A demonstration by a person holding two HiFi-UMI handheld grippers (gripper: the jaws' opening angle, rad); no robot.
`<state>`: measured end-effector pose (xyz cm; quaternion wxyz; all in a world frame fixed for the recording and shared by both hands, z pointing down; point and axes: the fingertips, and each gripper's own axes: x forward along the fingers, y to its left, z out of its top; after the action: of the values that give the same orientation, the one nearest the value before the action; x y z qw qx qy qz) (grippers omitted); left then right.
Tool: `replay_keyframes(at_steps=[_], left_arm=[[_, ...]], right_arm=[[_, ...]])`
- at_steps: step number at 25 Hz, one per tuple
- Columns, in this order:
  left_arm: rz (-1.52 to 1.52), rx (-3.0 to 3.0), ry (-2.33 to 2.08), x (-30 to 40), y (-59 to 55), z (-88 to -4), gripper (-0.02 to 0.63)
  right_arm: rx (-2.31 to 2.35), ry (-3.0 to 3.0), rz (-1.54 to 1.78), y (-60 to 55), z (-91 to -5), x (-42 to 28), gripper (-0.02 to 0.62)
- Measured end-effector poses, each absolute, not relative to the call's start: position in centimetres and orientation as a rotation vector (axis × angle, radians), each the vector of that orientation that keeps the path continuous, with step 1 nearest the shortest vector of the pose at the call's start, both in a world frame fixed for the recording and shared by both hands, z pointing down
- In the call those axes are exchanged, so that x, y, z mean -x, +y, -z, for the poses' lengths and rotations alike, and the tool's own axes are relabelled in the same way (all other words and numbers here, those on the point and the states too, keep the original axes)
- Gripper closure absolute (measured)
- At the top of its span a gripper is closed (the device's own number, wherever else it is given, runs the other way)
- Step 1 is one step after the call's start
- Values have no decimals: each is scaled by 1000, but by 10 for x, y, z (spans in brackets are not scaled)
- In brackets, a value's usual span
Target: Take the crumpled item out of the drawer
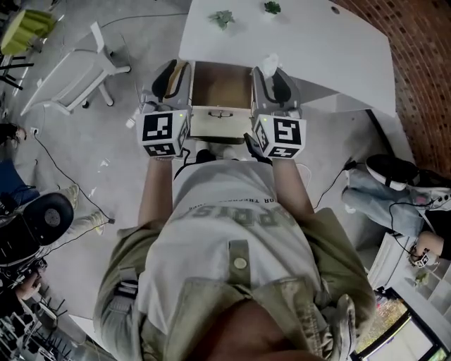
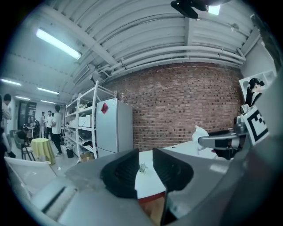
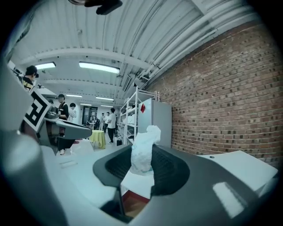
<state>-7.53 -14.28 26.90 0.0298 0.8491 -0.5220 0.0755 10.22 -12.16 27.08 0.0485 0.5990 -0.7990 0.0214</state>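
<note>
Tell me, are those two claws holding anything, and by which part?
The right gripper pinches crumpled white paper by its lower end; the left gripper holds nothing.

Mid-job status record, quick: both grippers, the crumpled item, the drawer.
left gripper: open, nothing between its jaws
right gripper: shut on the crumpled item
crumpled item: white, out of the drawer, held up at its right side
drawer: pulled open under the white table

A white table (image 1: pixel 338 56) – its drawer (image 1: pixel 220 86) open – bears a pale green sprig (image 1: pixel 223 17) and a darker green sprig (image 1: pixel 272 8).
</note>
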Motion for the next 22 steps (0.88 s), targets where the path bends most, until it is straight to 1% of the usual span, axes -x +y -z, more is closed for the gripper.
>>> replay_keyframes(at_steps=[2,6,7,15,18,22], left_arm=[[-222,-2626,-1616,75,-144,-267,505],[-215,-2639,-1612,72,-142,-266,588],[-217,-2645,-1607,71,-141,-267,598],[-226,-2667,-1612,70,-134,-269,598],[-232,-2660,-1620,72,-136,-270,599],[-241,-2650,-1625,76,-135,-272,598]], right_arm=[[-1844,-2433,-48,-120,-266,-102,468],[-1873,-2427,-24,-115,-261,-107,467],[-1880,-2425,-21,-114,-261,-107,468],[-1917,-2416,11,-109,-259,-112,468],[-1932,-2377,22,-111,-260,-115,499],[-1946,-2367,24,-111,-258,-115,503]])
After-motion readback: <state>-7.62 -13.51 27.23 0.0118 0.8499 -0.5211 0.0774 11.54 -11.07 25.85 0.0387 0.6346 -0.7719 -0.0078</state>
